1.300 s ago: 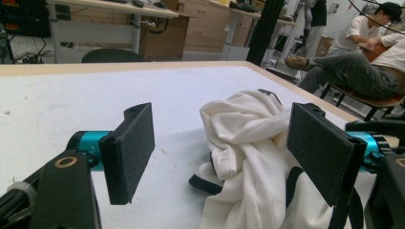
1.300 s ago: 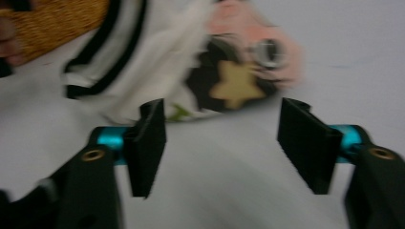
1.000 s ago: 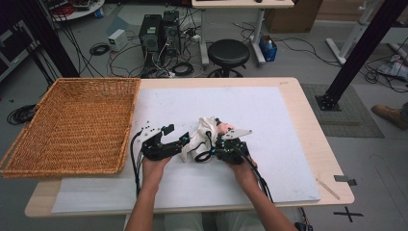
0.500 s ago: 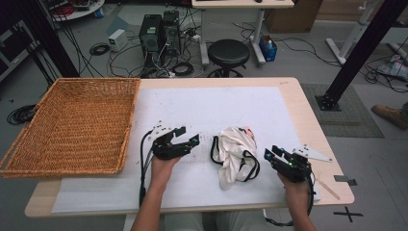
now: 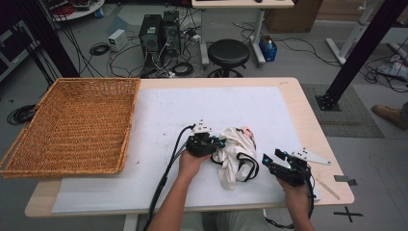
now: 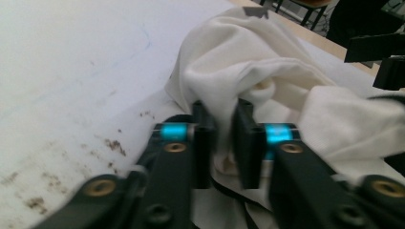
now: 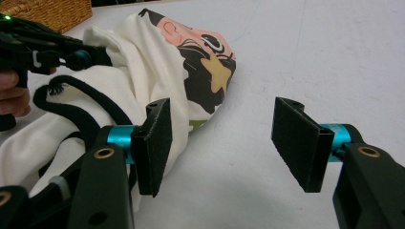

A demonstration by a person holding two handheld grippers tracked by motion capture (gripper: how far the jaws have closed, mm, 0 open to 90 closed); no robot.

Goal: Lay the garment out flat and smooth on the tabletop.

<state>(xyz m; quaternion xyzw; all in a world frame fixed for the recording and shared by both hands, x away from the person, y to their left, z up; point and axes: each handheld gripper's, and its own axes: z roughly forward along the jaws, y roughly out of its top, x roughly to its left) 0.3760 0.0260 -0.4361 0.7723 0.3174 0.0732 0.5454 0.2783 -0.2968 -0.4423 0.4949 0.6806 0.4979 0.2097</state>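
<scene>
Garment: a crumpled white cloth garment [image 5: 234,155] with black straps and a printed patch is seen lying on the white sheet [image 5: 159,115] near the front of the table [image 5: 293,91], between the 2 grippers.
Print: in the right gripper view a pink, black and yellow figure [image 7: 205,57] is shown on the fold facing away from the camera.
Handling: the garment is judged soft, light and limp; it should drape and trail when lifted, and loose folds may slip out of a shallow pinch.
Where to take hold: a bunched fold or thick hem is judged the safest place; the thin black straps [image 7: 71,112] could slide through the pads.
Left gripper: the left gripper [image 6: 222,138] is closed on a fold at the garment's left edge; its jaws have just been closing, and white cloth is seen pressed between the 2 pads.
Right gripper: the right gripper [image 7: 224,143] is held at the garment's right, apart from the cloth; its jaws have just been opening and stand wide, with nothing between them.
Step in hand: a 1-sided grip is judged taken, with the other side free.
Basket: a wicker basket [image 5: 72,125] stands at the table's left, well apart from the garment.
Risk: a lift by 1 fold alone may leave the rest dragging over the sheet.
</scene>
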